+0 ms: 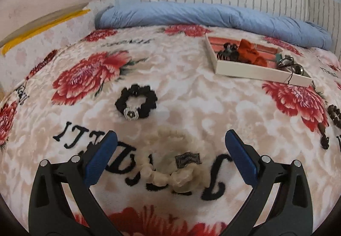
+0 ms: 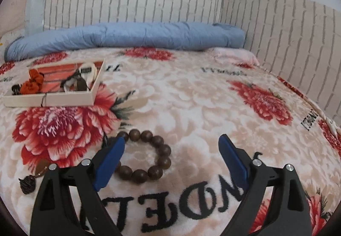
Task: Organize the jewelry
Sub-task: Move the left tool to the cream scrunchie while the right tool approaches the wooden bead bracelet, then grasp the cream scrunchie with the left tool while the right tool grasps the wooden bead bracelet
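My left gripper (image 1: 170, 140) is open over a cream scrunchie (image 1: 170, 174) that lies on the floral blanket between its blue fingers. A black scrunchie (image 1: 136, 101) with a silver charm lies just beyond it. My right gripper (image 2: 171, 144) is open above a brown wooden bead bracelet (image 2: 149, 157); its left finger (image 2: 110, 161) overlaps the bracelet's left side. A white jewelry box (image 1: 255, 69) holds an orange scrunchie (image 1: 251, 50), a dark hair claw and other pieces; it also shows in the right wrist view (image 2: 51, 98).
A rolled blue quilt (image 1: 202, 14) lies along the headboard wall. A brown bead string with a tassel (image 1: 332, 121) lies at the right edge of the left view; its tassel end (image 2: 27, 184) shows in the right view. A brick-pattern wall (image 2: 287, 44) borders the bed.
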